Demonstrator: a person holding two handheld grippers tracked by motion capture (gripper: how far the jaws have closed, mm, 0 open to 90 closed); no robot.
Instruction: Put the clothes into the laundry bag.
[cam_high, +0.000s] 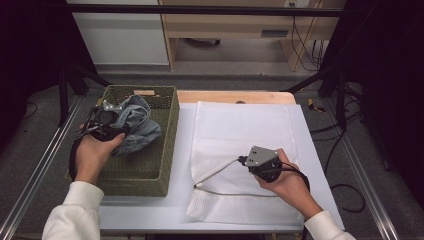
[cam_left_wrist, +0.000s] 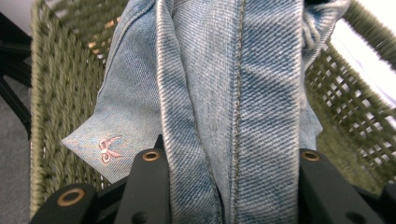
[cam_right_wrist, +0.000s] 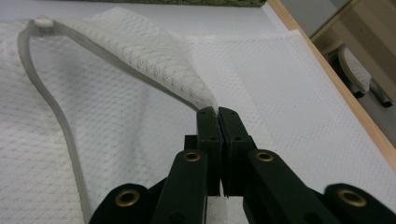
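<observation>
Gripping a bunched denim garment (cam_high: 134, 125) between the jaws of the left gripper (cam_high: 106, 120), over the far end of the green woven basket (cam_high: 165, 165) at the left of the table (cam_high: 150, 210). Clamped on a thick fold of the blue cloth, seen close in the left gripper view (cam_left_wrist: 233, 116) with one stitched seam down the middle, a small pink bow embroidered on a loose corner at lower left, and basket weave (cam_left_wrist: 60, 107) behind on both sides. Hanging partly inside the basket, partly above its rim, in the high view. Pinching the upper edge of the white mesh laundry bag (cam_high: 240, 130) with the right gripper (cam_high: 243, 161), jaws pressed together on the thin fabric and grey-trimmed hem. Lifted there, so the bag's mouth gapes open toward the basket, with the lower layer flat on the white tabletop. Shown in the right gripper view as a raised flap of mesh (cam_right_wrist: 140, 51) running from the jaw tips (cam_right_wrist: 217, 112) to a small white zip tab at the far corner.
</observation>
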